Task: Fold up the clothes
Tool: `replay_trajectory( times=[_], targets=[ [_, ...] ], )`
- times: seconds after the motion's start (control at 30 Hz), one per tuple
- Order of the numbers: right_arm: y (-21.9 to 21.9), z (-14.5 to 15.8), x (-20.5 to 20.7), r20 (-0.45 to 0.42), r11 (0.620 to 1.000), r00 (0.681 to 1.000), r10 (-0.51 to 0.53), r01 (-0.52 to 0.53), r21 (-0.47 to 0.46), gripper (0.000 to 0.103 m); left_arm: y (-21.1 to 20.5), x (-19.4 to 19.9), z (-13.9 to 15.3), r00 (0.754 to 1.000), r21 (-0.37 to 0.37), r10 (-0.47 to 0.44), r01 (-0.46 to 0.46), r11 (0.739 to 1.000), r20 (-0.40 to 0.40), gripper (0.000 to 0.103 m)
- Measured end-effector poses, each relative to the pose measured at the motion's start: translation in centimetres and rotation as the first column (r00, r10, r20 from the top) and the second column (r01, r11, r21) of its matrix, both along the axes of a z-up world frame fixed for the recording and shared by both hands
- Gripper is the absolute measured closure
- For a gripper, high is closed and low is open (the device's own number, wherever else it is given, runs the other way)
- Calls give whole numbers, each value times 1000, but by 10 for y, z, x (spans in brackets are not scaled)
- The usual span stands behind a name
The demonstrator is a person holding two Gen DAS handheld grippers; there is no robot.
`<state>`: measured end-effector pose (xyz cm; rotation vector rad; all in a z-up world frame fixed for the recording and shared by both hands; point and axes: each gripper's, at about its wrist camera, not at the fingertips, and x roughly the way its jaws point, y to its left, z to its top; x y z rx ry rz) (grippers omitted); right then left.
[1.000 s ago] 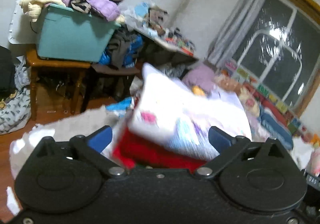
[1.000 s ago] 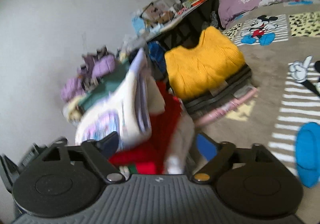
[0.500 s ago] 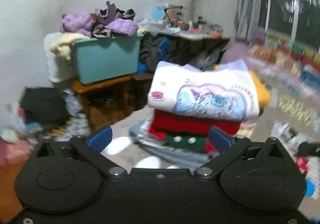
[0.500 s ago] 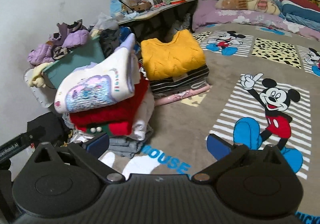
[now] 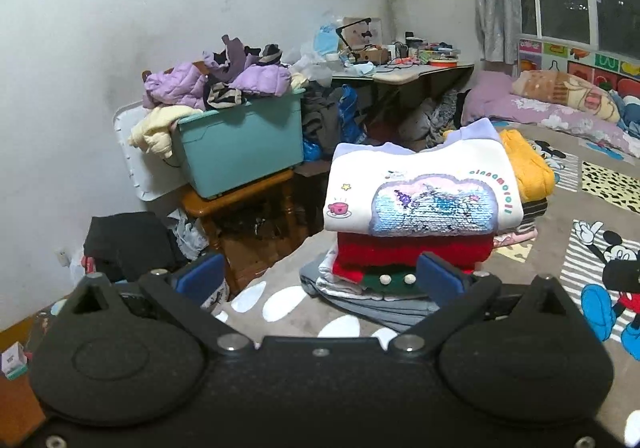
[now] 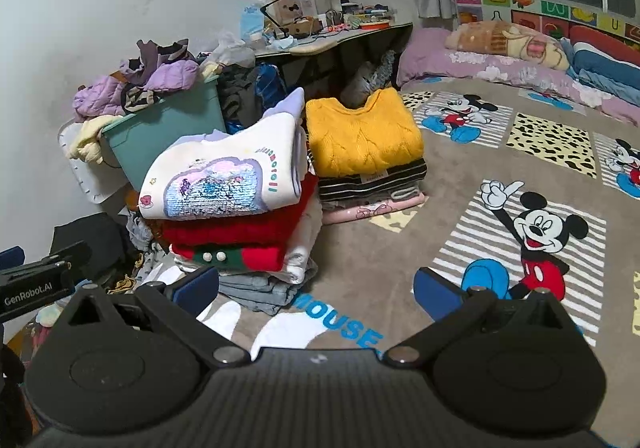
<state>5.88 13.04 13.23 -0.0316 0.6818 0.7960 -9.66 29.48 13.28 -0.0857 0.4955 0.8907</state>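
A folded white sweatshirt with a sequin picture tops a stack of folded clothes, with a red knit and grey items under it. Beside that stack a folded yellow sweater lies on a second pile of striped and pink clothes. My left gripper is open and held back from the stack, nothing between its blue pads. My right gripper is open too, above the rug in front of the stack. Part of the left gripper shows at the right wrist view's left edge.
A Mickey Mouse rug covers the floor. A teal bin heaped with purple jackets sits on a wooden stool. A cluttered desk stands behind, bedding under the window, a dark bundle at left.
Both grippers have pulled back and up from the stack, which filled the views before. The white sweatshirt now rests flat on top, and both views have levelled out.
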Motion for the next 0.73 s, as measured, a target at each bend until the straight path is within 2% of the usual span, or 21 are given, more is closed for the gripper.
replay_trajectory(
  times=[0.3,0.53,0.63,0.73],
  targets=[
    [-1,5,-8,6,1000,1000,20,-20,0,0,-1,-9,4,1000,-9,3,-3,1000,16,0],
    [0,7,-15,-2,999,999,34,-34,11,0,-6,-11,5,1000,16,4,-4,1000,16,0],
    [1,8,-17,-4,999,999,39,-39,13,0,-8,-16,6,999,39,32,-34,999,40,0],
    [0,8,-20,-3,999,999,42,-42,9,0,-5,-18,7,998,22,36,-37,999,51,0]
  ],
)
